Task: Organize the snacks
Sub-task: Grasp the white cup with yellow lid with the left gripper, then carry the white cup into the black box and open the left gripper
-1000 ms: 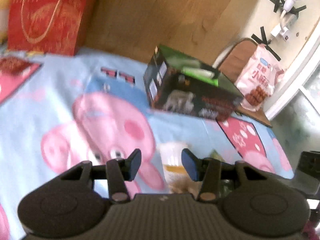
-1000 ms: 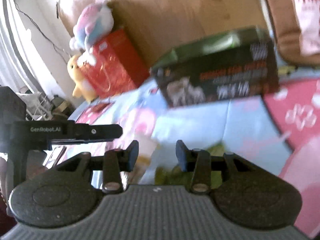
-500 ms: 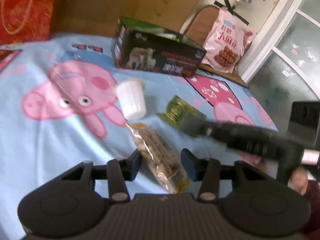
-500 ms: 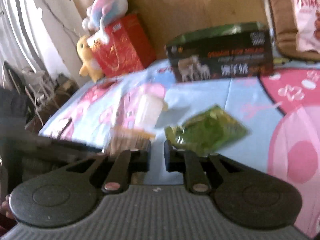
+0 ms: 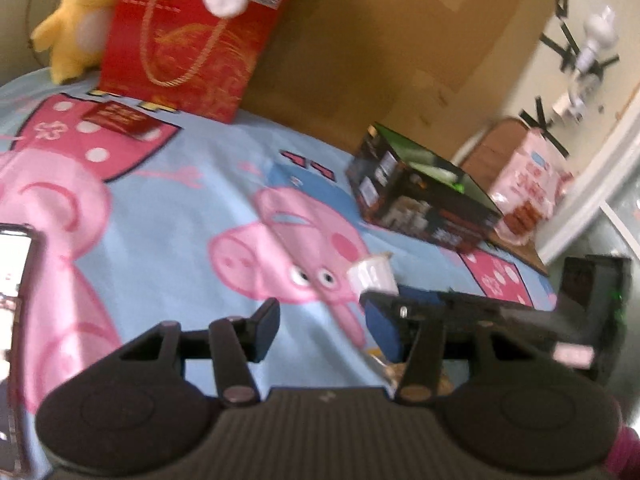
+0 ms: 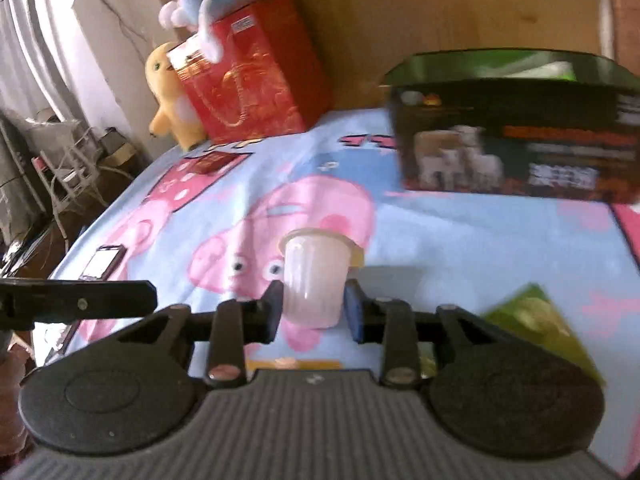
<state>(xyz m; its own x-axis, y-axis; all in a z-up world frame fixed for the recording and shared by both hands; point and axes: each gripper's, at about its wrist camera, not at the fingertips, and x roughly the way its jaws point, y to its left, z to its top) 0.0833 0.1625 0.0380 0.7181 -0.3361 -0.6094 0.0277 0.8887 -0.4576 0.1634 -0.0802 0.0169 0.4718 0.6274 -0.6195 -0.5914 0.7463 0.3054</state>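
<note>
Both grippers: black ribbed housing, two round black caps, silver pivot screws, black fingers [image 6: 271, 312] with blue pads [image 6: 352, 312].

Both wrist views low over the bedspread [image 5: 168, 216], angled down — sharing the dark box [image 6: 516, 136], red bag [image 5: 188, 40].
</note>
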